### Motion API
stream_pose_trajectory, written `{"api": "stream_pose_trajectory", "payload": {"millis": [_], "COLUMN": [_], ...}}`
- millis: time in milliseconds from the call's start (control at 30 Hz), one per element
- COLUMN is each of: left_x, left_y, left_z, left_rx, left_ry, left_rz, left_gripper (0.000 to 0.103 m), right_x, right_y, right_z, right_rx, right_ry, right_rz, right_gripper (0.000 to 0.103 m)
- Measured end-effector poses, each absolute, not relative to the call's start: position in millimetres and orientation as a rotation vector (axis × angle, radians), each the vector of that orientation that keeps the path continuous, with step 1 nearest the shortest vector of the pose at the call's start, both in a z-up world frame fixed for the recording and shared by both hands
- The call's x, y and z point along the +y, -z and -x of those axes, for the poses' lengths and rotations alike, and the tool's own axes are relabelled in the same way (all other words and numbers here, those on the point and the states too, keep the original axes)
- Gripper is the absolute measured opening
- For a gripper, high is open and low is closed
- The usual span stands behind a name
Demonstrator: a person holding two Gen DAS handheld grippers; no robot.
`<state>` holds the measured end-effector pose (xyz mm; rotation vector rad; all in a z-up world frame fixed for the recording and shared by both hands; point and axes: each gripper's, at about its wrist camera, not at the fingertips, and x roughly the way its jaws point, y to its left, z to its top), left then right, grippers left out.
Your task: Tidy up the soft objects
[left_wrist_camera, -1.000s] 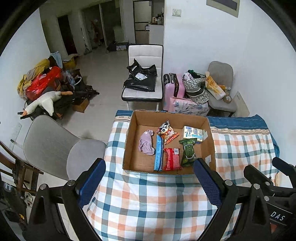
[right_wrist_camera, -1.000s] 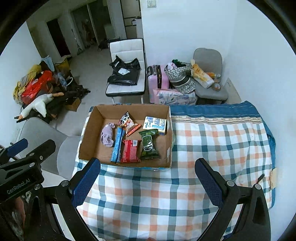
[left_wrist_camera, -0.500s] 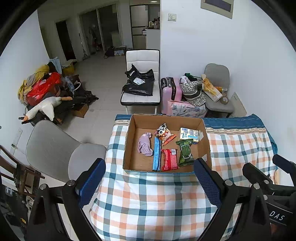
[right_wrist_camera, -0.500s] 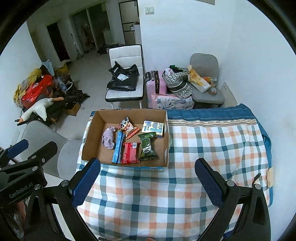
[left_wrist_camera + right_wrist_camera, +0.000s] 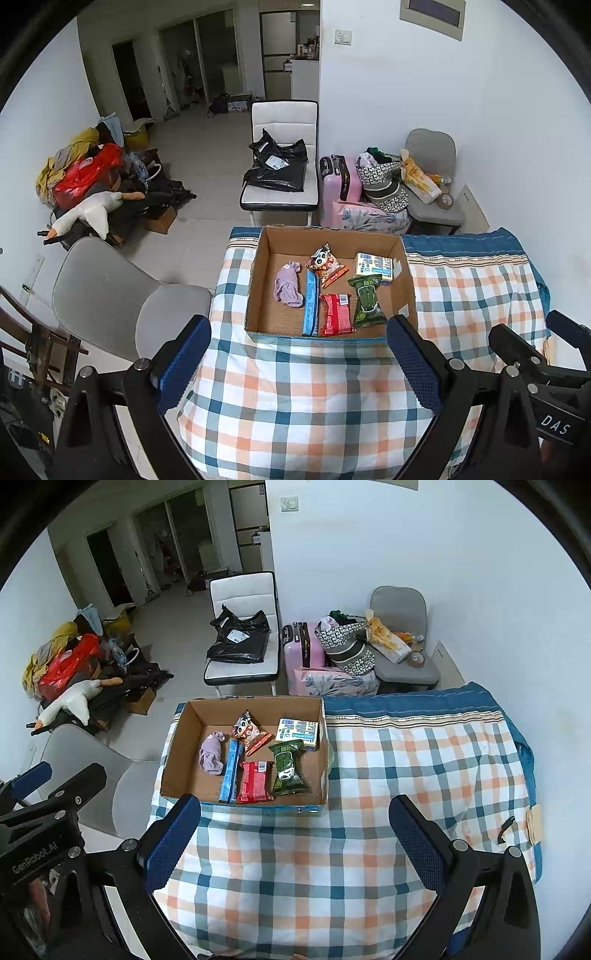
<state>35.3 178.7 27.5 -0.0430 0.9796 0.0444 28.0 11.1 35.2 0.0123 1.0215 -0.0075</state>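
Note:
An open cardboard box (image 5: 406,280) (image 5: 173,760) stands on the checked cloth (image 5: 306,398) (image 5: 406,768). In it lie a purple sock (image 5: 287,284) (image 5: 212,755), a blue packet (image 5: 311,301) (image 5: 231,770), a red packet (image 5: 335,314) (image 5: 255,781), a green packet (image 5: 367,301) (image 5: 288,768), a cartoon snack bag (image 5: 325,262) (image 5: 248,731) and a small white box (image 5: 373,264) (image 5: 298,729). My left gripper (image 5: 299,365) and right gripper (image 5: 295,842) are both open and empty, held high over the cloth on the near side of the box.
A grey chair (image 5: 110,295) (image 5: 85,760) stands left of the table. Behind it are a white chair with black bags (image 5: 280,170) (image 5: 240,642), a pink suitcase (image 5: 340,184), bags, and another grey chair (image 5: 432,184). Clutter and a plush goose (image 5: 88,214) lie at the left wall.
Both grippers have drawn back and up from the box, so box and table look smaller and more of the room shows. Nothing in the box has moved.

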Motion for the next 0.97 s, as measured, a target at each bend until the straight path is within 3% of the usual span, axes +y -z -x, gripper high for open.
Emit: {"api": "stream_pose_trajectory", "payload": {"millis": [967], "left_x": [180], "left_y": [-29], "left_z": [-25], "left_rx": [0.979], "left_ry": [-0.063], "left_rz": [0.052], "left_gripper": [0.097], "right_x": [9], "right_y": [-47], "right_z": [-23], "right_rx": [1.003], "right_ry": [0.043], "right_rz": [0.003], "right_gripper": [0.103]}}
